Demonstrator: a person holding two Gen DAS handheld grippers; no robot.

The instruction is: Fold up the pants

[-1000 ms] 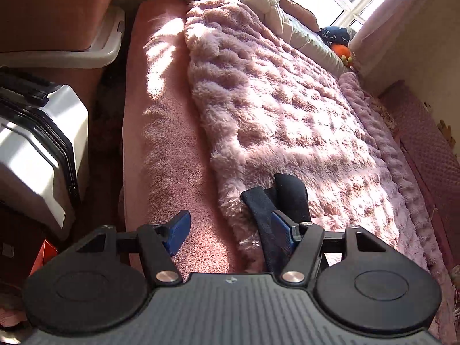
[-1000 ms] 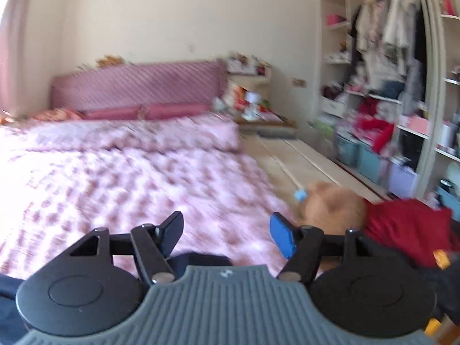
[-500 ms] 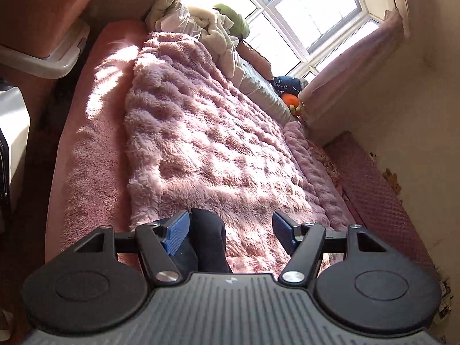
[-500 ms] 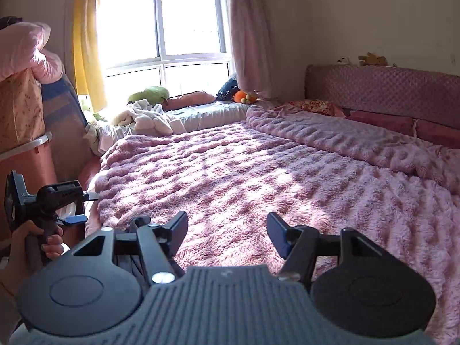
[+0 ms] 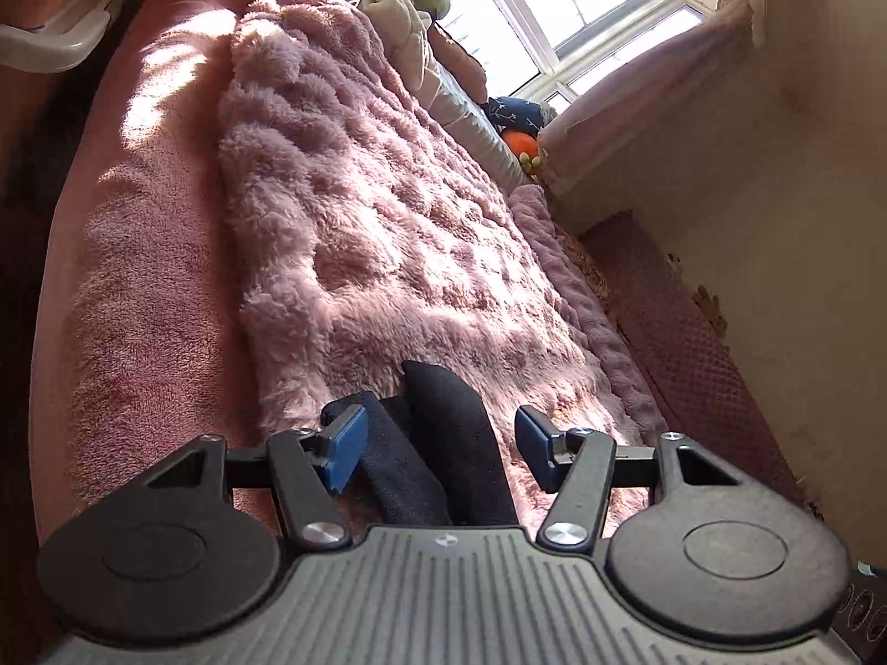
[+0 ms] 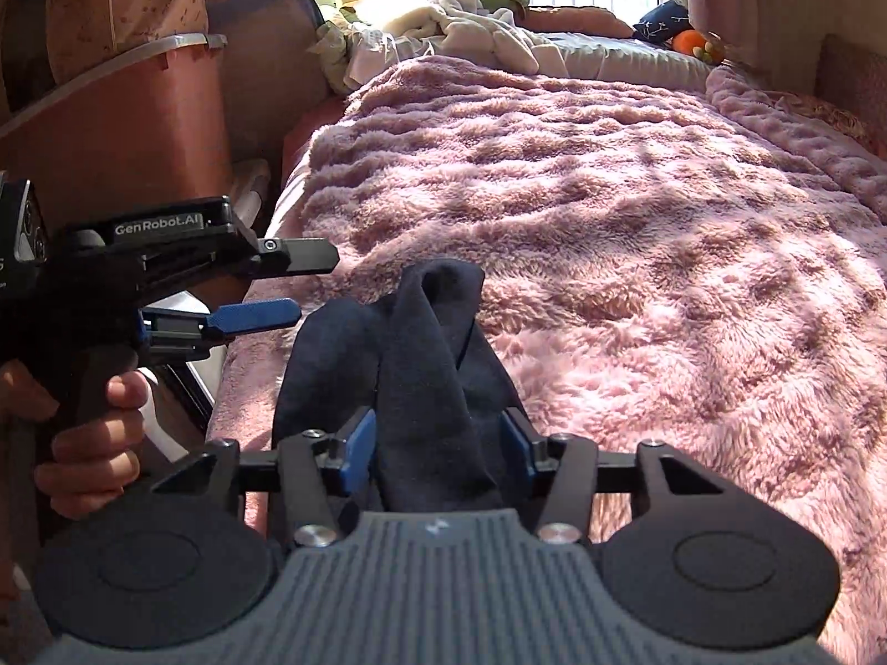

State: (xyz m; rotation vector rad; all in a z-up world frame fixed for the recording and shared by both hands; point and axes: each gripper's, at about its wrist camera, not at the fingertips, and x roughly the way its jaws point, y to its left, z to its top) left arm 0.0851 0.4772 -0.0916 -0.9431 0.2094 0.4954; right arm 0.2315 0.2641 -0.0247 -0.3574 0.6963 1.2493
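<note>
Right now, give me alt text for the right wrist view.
Dark pants lie bunched on a pink blanket, between the right hand-held gripper's blue pads. At left, a hand holds the left hand-held gripper, open beside the pants.

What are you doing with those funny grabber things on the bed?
A person is getting ready to fold dark pants lying bunched at the near edge of a fluffy pink blanket. The right hand-held gripper has a bunch of the fabric between its blue pads. The left hand-held gripper is open over another part of the pants, gripping nothing. No neat fold is made yet.
</note>
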